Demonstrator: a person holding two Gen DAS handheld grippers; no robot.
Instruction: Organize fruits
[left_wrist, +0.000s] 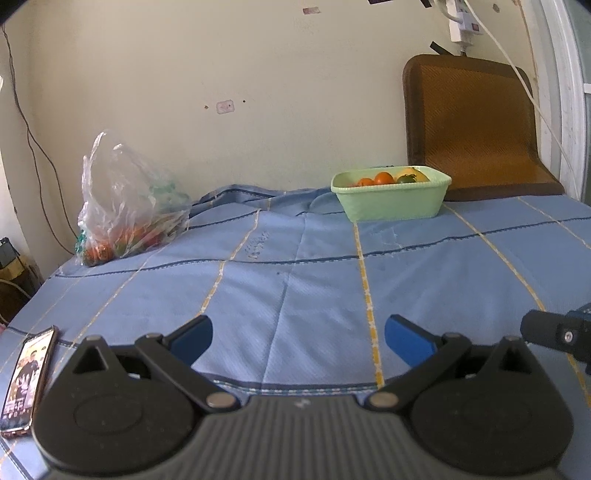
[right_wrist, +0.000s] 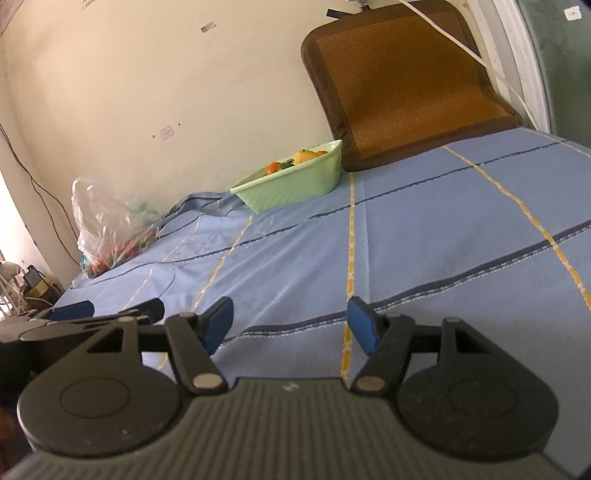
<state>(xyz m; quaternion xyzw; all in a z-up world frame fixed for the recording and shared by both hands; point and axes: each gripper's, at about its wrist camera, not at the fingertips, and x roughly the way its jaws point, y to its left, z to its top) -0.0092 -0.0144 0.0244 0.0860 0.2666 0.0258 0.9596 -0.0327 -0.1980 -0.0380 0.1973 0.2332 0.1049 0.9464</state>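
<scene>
Both grippers hovered low over a blue woven bedspread (left_wrist: 295, 280) crossed by yellow and dark-blue stripes, its ribbed cloth creased toward the wall. The left gripper (left_wrist: 298, 338) stood wide open, blue pads well apart, nothing between them; the right gripper (right_wrist: 291, 323) was about half open and likewise empty. In the left wrist view, a pale green rectangular plastic basin (left_wrist: 391, 197) with a ribbed rim sat right of centre in the upper half, its long axis running across the frame, parallel to the wall. It held small round orange tomatoes (left_wrist: 384, 178), one dark green one and a yellow fruit (left_wrist: 412, 172). At centre left a crumpled clear plastic bag (left_wrist: 122, 199) slumped near the wall, red and orange fruit showing through its lower folds, mouth pointing up. A brown woven cushion (left_wrist: 472, 125) with a dark border leaned against the wall behind the basin. A smartphone (left_wrist: 27, 380), screen lit, lay flat at lower left.
</scene>
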